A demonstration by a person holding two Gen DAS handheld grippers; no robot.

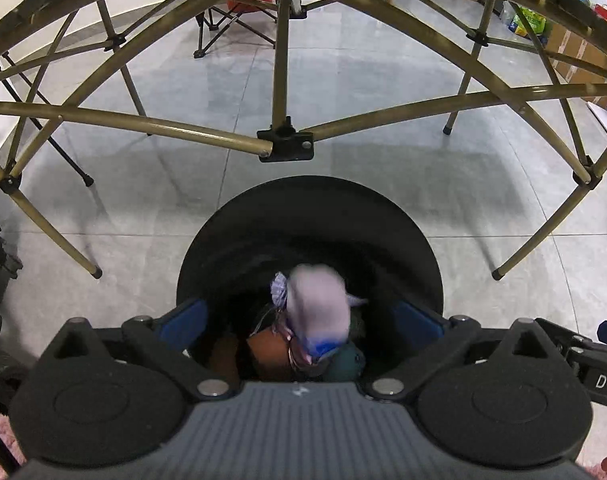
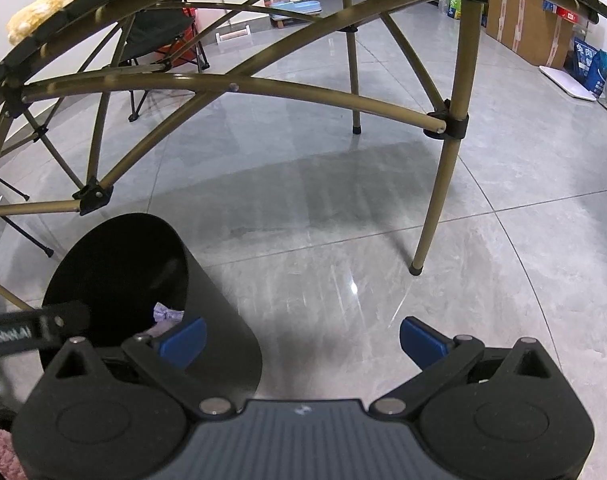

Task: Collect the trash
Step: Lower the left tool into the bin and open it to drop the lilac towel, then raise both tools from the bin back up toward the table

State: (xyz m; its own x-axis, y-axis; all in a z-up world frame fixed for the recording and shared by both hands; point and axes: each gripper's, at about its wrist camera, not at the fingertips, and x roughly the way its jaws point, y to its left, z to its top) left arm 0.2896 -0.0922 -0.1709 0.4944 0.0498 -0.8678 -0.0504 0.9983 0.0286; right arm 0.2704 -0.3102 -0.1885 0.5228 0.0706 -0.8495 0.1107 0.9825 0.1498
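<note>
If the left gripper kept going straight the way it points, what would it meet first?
Likely the blurred lilac wrapper between the open left gripper fingers, then the trash inside the black bin; depth is unclear.

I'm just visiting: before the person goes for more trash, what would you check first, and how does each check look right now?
1. Left gripper open, pads clear of the wrapper: ok.
2. Pale purple wrapper over the black bin, not the floor: ok, though blurred.
3. Wrapper settled inside: cannot tell.
4. Right gripper open, holding nothing: ok.
5. Bin upright beside the table legs: ok.
6. Grey tiled floor shows no more trash: ok, in these views.
</note>
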